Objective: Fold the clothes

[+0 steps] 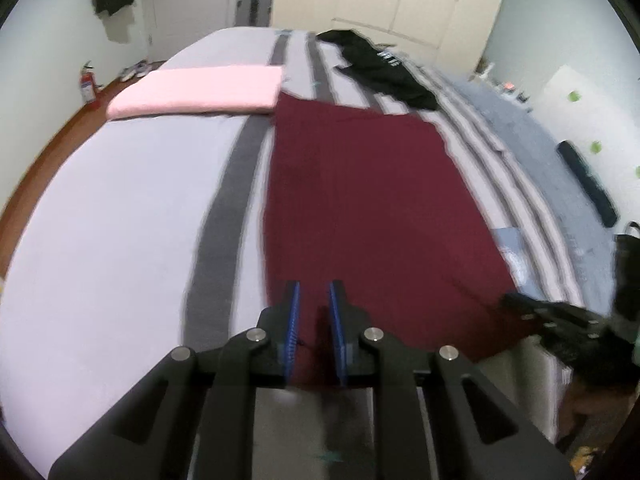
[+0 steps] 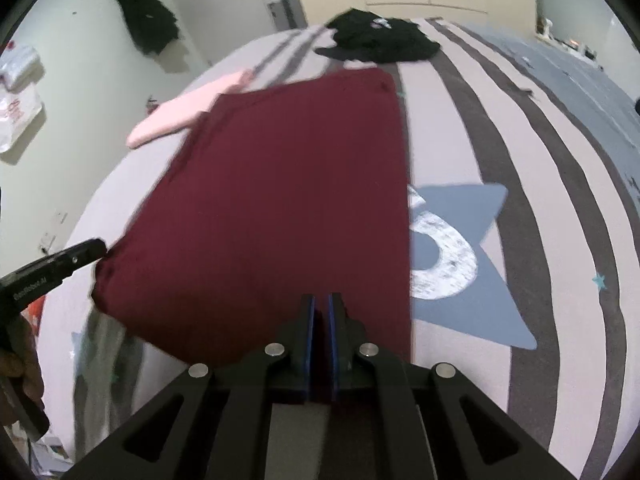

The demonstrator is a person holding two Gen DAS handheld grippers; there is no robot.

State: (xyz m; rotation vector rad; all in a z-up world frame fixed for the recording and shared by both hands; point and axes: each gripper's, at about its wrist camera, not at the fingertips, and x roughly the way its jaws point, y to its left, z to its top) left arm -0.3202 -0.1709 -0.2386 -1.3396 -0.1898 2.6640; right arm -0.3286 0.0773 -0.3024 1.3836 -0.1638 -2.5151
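Clearly the maroon garment [image 2: 276,196] is soft, light and limp, lying flat on the striped bedspread [image 1: 120,208], with the folded pink cloth [image 1: 196,90] just past its far left corner and the black garment [image 2: 380,40] beyond its far edge. Each gripper pinches its near hem: the left gripper [image 1: 314,300] with jaws slightly apart on the cloth, the right gripper [image 2: 320,304] clenched tighter. The corners look the best places to grip, since the cloth will sag and slide

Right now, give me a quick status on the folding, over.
Left gripper and right gripper pinch near edge of maroon garment. Garment flat on bed. Pink fold and black clothes beyond.
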